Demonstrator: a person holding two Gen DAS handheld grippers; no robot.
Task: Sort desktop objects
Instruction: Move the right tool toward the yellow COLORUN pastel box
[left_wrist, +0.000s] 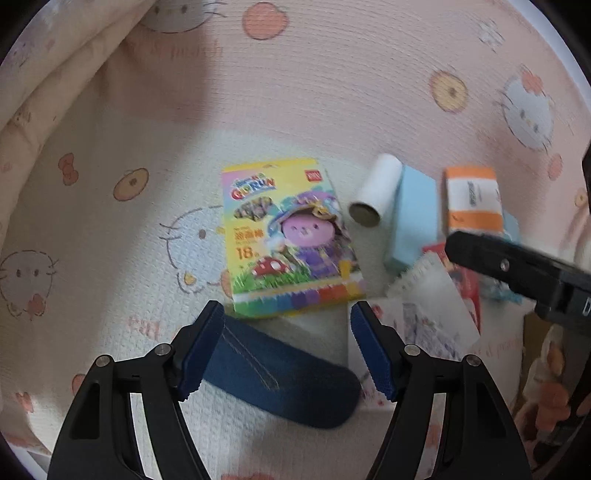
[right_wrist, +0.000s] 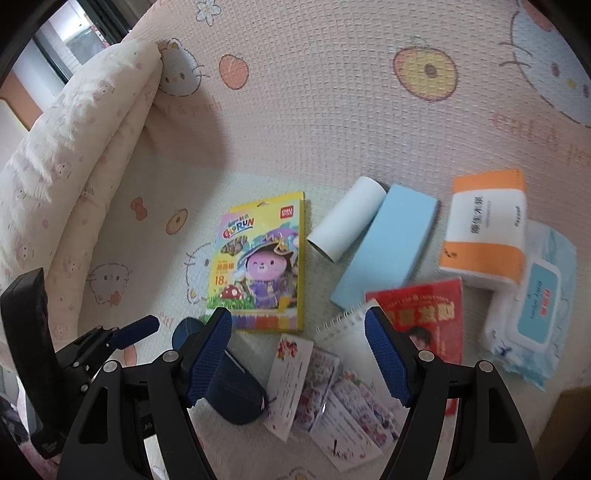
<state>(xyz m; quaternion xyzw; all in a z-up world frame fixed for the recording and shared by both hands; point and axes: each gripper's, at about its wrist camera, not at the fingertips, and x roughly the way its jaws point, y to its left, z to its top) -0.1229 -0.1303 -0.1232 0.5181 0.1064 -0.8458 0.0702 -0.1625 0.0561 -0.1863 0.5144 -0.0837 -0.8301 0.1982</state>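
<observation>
My left gripper (left_wrist: 286, 350) points down at the bed, jaws wide, over a dark blue denim pencil case (left_wrist: 284, 380) that lies between and below its fingers; the pads do not press on it. Just beyond lies a yellow crayon box (left_wrist: 288, 236). My right gripper (right_wrist: 299, 354) is open above several loose sticker sheets (right_wrist: 325, 398) and a white spiral notebook (right_wrist: 351, 328). Around these lie a white roll (right_wrist: 347, 218), a light blue box (right_wrist: 384, 243), an orange-and-white tissue pack (right_wrist: 484, 229), a red booklet (right_wrist: 424, 314) and a wet-wipes pack (right_wrist: 532, 306).
Everything lies on a pink cartoon-print bed sheet (right_wrist: 332, 92). A folded quilt (right_wrist: 74, 155) is heaped along the left, with a window (right_wrist: 74, 40) behind it. The other gripper's finger (left_wrist: 498, 262) reaches in from the right of the left wrist view.
</observation>
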